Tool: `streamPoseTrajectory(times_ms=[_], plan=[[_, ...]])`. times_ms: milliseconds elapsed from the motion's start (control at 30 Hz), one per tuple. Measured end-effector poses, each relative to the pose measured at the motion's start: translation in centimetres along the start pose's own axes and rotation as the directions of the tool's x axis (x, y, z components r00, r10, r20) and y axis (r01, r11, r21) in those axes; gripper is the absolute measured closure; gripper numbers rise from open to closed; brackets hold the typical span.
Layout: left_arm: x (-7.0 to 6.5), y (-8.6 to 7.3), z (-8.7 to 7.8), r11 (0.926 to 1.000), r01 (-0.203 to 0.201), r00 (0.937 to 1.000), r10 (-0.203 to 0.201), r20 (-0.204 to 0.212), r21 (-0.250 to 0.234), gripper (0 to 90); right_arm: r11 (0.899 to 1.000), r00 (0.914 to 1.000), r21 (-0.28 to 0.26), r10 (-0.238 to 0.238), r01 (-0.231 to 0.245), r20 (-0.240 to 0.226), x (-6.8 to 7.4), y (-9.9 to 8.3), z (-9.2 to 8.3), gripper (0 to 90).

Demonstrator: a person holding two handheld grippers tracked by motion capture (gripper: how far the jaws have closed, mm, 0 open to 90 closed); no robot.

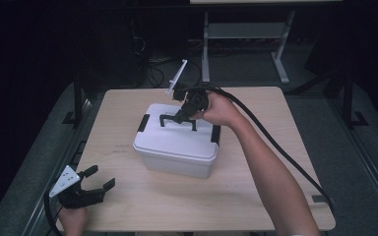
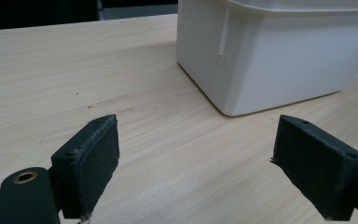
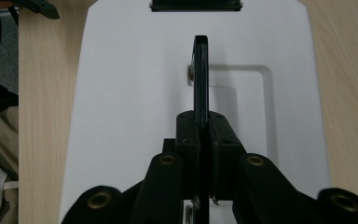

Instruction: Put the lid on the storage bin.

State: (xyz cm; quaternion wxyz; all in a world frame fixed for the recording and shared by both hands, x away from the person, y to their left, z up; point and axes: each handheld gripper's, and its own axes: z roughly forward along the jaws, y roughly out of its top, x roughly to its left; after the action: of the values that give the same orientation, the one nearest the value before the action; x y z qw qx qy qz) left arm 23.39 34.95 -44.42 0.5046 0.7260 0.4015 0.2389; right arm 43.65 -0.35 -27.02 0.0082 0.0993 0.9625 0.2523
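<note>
White lidded storage box at frame centre on wooden table, black latches at both ends. Right gripper clenched on black lid handle, handle raised upright. Left gripper at lower left near table edge, jaws spread wide, holding nothing. Bare tabletop between left gripper and box.

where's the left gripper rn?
High view: the left gripper sits at the table's near-left corner, jaws open, short of the white box. The right gripper is shut on the box's black handle.
</note>
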Motion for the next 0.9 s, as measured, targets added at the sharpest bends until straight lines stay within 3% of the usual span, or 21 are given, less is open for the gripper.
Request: streamPoseTrajectory(times_ms=[900], plan=[[0.10,0.01,-0.15,1.0000,0.005,1.0000,-0.005,0.001,-0.007,13.6,1.000,0.9998,0.004,0.011,-0.011,-0.014,-0.07,-0.23,0.78,81.3]])
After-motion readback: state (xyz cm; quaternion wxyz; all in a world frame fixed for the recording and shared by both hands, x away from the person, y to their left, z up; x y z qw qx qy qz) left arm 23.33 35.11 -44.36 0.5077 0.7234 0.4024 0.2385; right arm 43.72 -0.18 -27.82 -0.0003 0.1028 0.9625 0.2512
